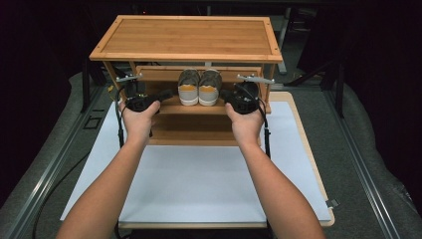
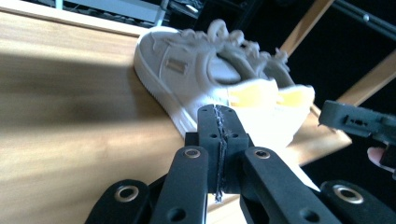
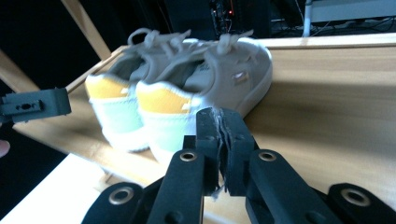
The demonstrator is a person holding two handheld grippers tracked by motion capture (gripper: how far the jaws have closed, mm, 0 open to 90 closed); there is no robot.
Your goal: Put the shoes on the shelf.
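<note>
**Wood, suede-like cloth and matt black plastic**

The shoe rack (image 1: 185, 39) looks like pale bamboo or wood with fine straight grain and a smooth satin finish that catches soft light on its shelves. The pair of shoes (image 1: 199, 87) has grey-beige uppers that look like matt suede or brushed cloth, with soft woven laces, smooth off-white rubbery soles and yellow heel patches of a smoother look. The left hand-held gripper (image 2: 219, 122) and the right hand-held gripper (image 3: 222, 123) are matt black plastic with bright metal eyelets at the joints; their pad edges look rough and frayed. The surface (image 1: 199, 184) carries a matt white sheet, smooth like paper or board, edged in light wood.
</note>
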